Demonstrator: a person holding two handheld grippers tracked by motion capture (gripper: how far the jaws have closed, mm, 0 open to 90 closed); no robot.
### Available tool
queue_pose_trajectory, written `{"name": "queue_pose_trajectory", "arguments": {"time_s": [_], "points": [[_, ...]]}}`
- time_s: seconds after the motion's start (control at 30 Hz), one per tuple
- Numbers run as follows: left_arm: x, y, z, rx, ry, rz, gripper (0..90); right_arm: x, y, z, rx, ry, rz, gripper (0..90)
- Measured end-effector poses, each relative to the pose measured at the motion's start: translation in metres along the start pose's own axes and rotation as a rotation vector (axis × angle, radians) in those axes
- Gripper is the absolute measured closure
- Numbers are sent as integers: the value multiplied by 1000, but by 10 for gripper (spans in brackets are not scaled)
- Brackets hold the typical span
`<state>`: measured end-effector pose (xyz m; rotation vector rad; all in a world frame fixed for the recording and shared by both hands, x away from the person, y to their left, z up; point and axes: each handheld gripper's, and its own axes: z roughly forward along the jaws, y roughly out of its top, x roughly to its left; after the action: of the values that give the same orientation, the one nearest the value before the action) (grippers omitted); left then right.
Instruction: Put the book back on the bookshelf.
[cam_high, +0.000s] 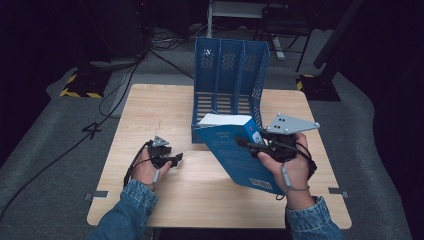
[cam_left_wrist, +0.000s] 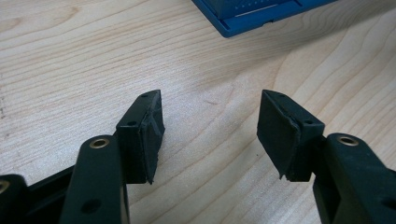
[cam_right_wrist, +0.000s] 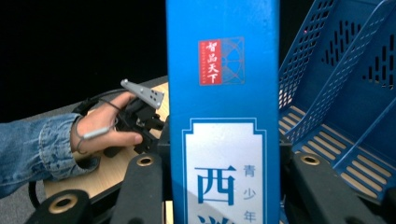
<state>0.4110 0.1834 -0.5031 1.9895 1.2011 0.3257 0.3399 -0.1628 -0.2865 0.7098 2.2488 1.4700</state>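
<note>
Nearest to you, at the front part of the wooden table (cam_high: 200, 190), your two denim sleeves come in from the bottom edge. Your left gripper (cam_high: 176, 159) rests low over the bare wood on the left side, and in the left gripper view its two black jaws stand spread wide apart with nothing between them; the pads (cam_left_wrist: 149, 126) hover just over the wood grain. Your right gripper (cam_high: 246, 143) is on the right side and it pinches a blue book (cam_high: 235, 150) by its spine, the jaws pressed against both sides of it. The book is lifted off the table and tilted, its white page edge turned upward, and its top corner is just in front of the file rack. In the right gripper view the spine stands upright between the jaws, with a red label and printed characters. Farther away, a blue file rack (cam_high: 227, 75) with three compartments stands upright at the back part of the table.
</note>
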Motion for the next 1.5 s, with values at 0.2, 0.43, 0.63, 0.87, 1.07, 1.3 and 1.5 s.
{"name": "queue_pose_trajectory", "arguments": {"time_s": [0.2, 0.43, 0.63, 0.87, 1.07, 1.3, 1.5], "points": [[-5, 1, 2, 20, 30, 56, 372, -2, 6, -2, -22, -7, 9, 618], [-12, 1, 4, 30, 68, 108, 351, -10, 14, -3, -59, -21, 45, 618], [-13, 1, 5, 34, 80, 126, 340, -17, 22, -3, -78, -37, 63, 617], [-12, 1, 4, 39, 77, 127, 336, -27, 29, -3, -90, -65, 83, 618], [-6, 1, 2, 33, 94, 108, 335, -38, 35, -4, -105, -78, 94, 618], [5, 0, -1, 41, 91, 113, 299, -58, 44, -5, -150, -23, 53, 617], [9, -1, -2, 43, 100, 98, 252, -73, 55, -4, -148, -51, 77, 617]]}}
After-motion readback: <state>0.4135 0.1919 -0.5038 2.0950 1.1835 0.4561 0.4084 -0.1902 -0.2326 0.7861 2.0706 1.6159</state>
